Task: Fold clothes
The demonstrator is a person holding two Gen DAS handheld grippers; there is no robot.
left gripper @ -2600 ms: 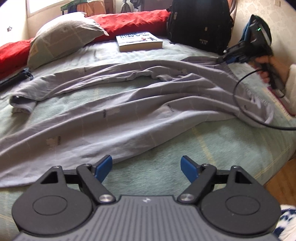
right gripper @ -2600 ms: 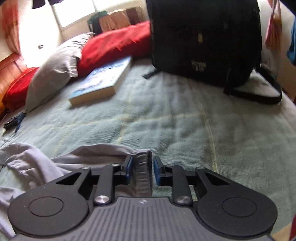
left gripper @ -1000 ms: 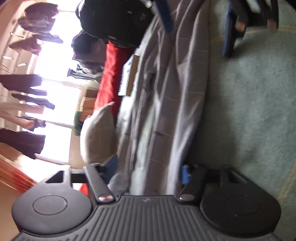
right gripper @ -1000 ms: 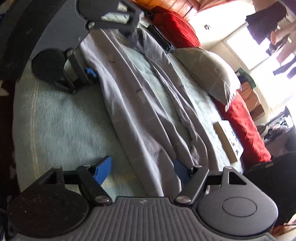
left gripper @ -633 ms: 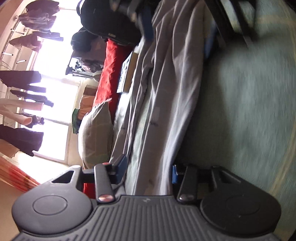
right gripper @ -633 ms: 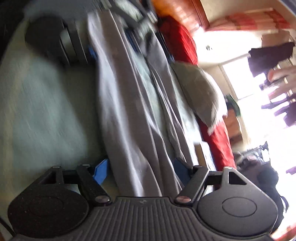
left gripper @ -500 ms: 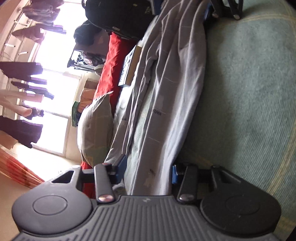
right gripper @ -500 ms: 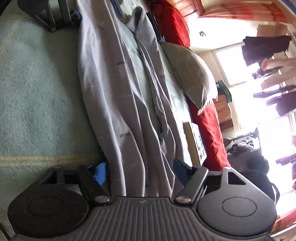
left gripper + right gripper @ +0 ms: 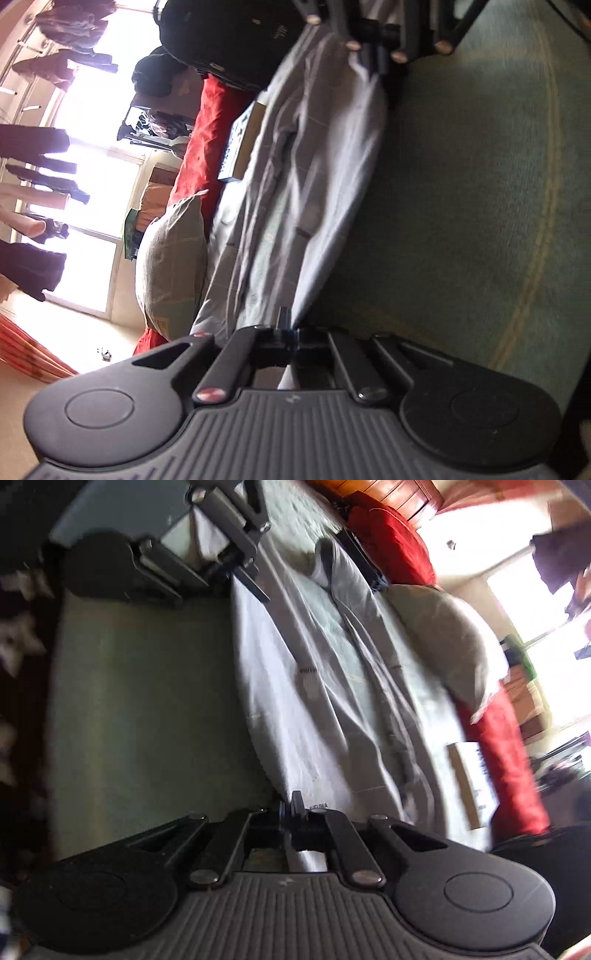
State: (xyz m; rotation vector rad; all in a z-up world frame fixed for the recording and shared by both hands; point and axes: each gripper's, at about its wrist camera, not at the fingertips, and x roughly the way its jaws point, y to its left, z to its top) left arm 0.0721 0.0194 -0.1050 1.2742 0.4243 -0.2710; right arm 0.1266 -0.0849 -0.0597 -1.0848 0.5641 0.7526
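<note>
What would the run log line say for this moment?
task: fold clothes | left tongs: shut on grey shirt | right tongs: shut on grey shirt | surface: bed

bed [image 9: 480,184]: green cover | window [image 9: 92,147]: bright (glare) | pillows [image 9: 447,646]: grey, red

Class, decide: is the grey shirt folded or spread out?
Spread out: the grey shirt lies stretched lengthwise along the bed, with no fold made yet.
</note>
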